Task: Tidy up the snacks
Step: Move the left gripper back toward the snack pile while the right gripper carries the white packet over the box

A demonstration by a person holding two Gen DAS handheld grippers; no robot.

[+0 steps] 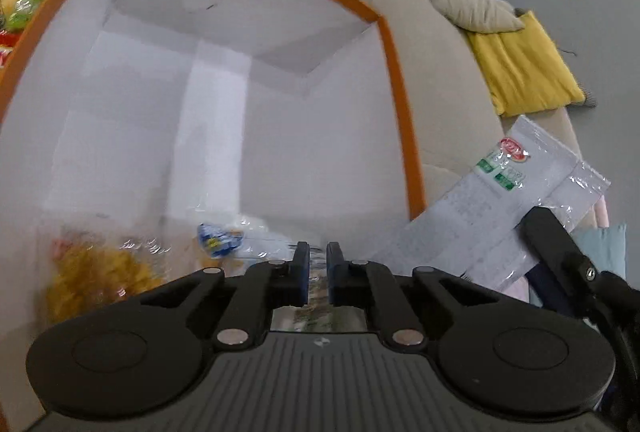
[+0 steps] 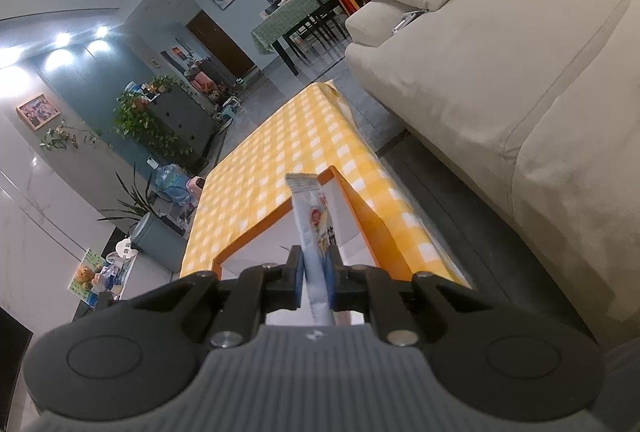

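Note:
An open box (image 1: 224,104) with orange outside and white inside fills the left wrist view. My left gripper (image 1: 317,264) is shut on a clear-wrapped snack bag (image 1: 224,238) with yellow contents, held low inside the box. My right gripper (image 2: 317,272) is shut on a flat white snack packet (image 2: 316,228), held upright over the box's orange rim (image 2: 256,232). That packet also shows in the left wrist view (image 1: 492,208), with the right gripper's black finger (image 1: 556,244) at the box's right side.
The box stands on a table with a yellow checked cloth (image 2: 272,160). More snack packets (image 1: 28,0) lie on the cloth to the box's left. A beige sofa (image 2: 500,92) with a yellow cushion (image 1: 520,64) runs along the right.

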